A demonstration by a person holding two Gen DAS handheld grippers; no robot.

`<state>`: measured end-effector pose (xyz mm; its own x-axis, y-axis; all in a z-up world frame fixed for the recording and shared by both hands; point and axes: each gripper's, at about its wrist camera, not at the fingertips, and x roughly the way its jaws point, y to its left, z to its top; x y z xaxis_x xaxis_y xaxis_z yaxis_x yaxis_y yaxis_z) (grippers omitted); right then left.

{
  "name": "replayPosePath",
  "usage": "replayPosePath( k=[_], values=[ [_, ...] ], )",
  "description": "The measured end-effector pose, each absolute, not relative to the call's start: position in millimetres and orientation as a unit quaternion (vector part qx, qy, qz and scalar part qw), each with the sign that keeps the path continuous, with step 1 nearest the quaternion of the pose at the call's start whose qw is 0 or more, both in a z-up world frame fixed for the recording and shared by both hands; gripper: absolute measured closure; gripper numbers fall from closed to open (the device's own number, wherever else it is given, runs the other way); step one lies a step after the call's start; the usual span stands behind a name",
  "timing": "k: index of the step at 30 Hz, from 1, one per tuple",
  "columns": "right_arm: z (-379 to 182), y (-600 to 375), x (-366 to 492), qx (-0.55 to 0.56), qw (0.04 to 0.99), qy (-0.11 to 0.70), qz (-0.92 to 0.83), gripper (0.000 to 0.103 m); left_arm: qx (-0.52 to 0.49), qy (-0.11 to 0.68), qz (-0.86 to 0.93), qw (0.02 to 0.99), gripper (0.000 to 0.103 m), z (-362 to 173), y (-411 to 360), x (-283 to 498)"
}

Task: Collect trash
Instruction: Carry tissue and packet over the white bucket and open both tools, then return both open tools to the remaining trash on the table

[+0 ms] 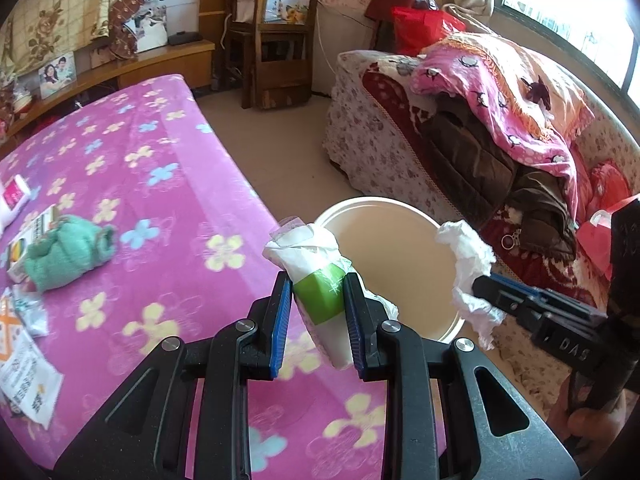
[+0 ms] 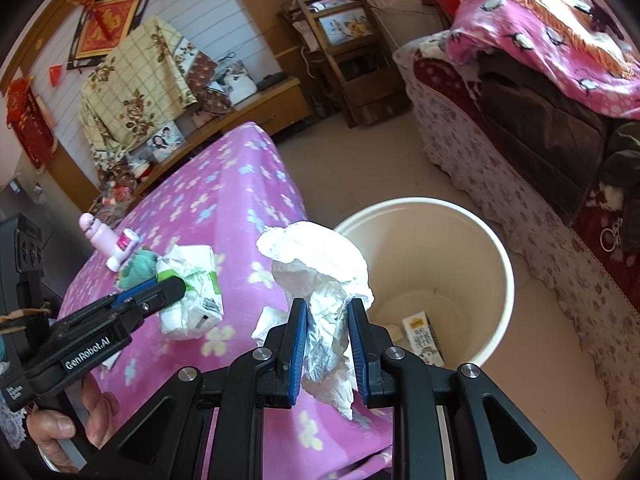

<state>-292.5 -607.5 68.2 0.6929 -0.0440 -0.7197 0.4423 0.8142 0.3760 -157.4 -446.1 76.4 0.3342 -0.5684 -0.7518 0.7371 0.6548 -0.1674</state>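
Observation:
My left gripper (image 1: pixel 318 300) is shut on a crumpled green-and-white tissue pack (image 1: pixel 320 292), held over the bed's corner beside the cream trash bin (image 1: pixel 448 330). The pack also shows in the right wrist view (image 2: pixel 192 296). My right gripper (image 2: pixel 327 336) is shut on a crumpled white tissue (image 2: pixel 320 272), held beside the bin's rim (image 2: pixel 506 292). The tissue shows in the left wrist view (image 1: pixel 468 264) at the bin's right edge. A small carton (image 2: pixel 422 338) lies inside the bin.
The pink flowered bed (image 1: pixel 160 200) holds a green knitted item (image 1: pixel 68 254), wrappers (image 1: pixel 28 368) and a pink-and-white tube (image 2: pixel 128 242). A sofa heaped with blankets and clothes (image 1: pixel 500 120) stands right of the bin. A wooden chair (image 1: pixel 276 36) stands behind.

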Motion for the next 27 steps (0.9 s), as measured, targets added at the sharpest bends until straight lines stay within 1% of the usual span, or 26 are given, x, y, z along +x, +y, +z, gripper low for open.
replayPosePath(
  k=[10,13,14,15,16,18,20,27],
  values=[
    [47,-628,-295,0.280,0.864,0.382,-0.169,0.083,0.102,0.427,-0.424,0.792,0.079,58,-481,-159],
    [42,-632,-293,0.274,0.863,0.382,-0.186,0.083,0.097,0.437,-0.433,0.783,0.076,52,-489,-158],
    [41,-632,-292,0.269,0.863,0.382,-0.191,0.075,0.096,0.440,-0.433,0.781,0.073,50,-490,-158],
    [38,-633,-291,0.267,0.860,0.386,-0.199,0.056,0.095,0.444,-0.433,0.779,0.071,49,-491,-157],
    [36,-634,-290,0.267,0.858,0.389,-0.204,0.049,0.094,0.448,-0.433,0.777,0.069,47,-491,-156],
    [33,-636,-290,0.268,0.856,0.389,-0.210,0.047,0.091,0.448,-0.430,0.779,0.067,46,-488,-156],
    [32,-635,-290,0.268,0.855,0.391,-0.210,0.047,0.092,0.443,-0.427,0.783,0.062,47,-484,-156],
    [39,-625,-289,0.260,0.859,0.393,-0.201,0.047,0.102,0.426,-0.410,0.800,0.062,55,-469,-156]
  ],
)
